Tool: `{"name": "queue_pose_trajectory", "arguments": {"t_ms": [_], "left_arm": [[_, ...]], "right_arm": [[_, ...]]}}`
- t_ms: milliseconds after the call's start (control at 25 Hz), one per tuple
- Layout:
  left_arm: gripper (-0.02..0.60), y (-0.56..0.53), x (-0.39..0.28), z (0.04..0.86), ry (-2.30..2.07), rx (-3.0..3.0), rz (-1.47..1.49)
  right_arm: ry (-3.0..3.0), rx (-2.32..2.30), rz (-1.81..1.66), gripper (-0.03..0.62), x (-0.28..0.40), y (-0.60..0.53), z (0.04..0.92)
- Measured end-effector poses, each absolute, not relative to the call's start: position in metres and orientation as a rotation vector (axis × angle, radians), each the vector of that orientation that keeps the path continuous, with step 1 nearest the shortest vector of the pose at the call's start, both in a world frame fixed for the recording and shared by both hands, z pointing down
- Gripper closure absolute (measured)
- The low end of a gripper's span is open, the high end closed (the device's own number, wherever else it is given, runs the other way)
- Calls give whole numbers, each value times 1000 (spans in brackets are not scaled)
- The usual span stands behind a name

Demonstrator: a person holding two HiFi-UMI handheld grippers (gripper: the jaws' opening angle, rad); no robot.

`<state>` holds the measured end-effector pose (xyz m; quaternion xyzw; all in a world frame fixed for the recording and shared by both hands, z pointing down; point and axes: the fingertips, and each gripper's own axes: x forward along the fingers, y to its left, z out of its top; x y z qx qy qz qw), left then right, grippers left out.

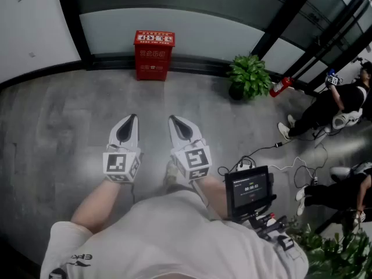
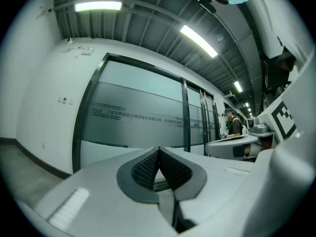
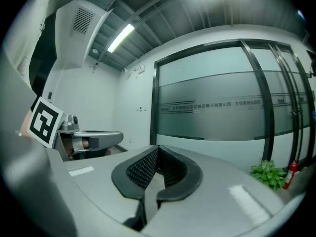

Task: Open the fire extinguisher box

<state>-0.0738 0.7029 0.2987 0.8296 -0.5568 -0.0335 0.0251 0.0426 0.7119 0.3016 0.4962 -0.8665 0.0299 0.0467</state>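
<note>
Box [image 1: 154, 55] print too small to read; person [image 1: 347, 97] at rt edge cut off.

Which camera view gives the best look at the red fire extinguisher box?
The head view: the red fire extinguisher box stands whole on the floor against the glass wall. Neither the left gripper view nor the right gripper view shows it; both take in the wall higher up.

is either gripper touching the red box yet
No, the left gripper and the right gripper both hang over the floor, well short of the red box.
</note>
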Motion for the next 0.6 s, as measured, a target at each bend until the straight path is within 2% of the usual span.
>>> {"name": "queue_pose_trajectory", "arguments": {"t_ms": [200, 600], "left_arm": [[578, 663, -72, 311, -1751, 2547, -111], [578, 506, -69, 303, -1841, 2500, -38]], "right_arm": [[-2660, 1499, 73, 580, 45, 669, 313], [-2708, 1410, 104, 580, 50, 511, 312]]}}
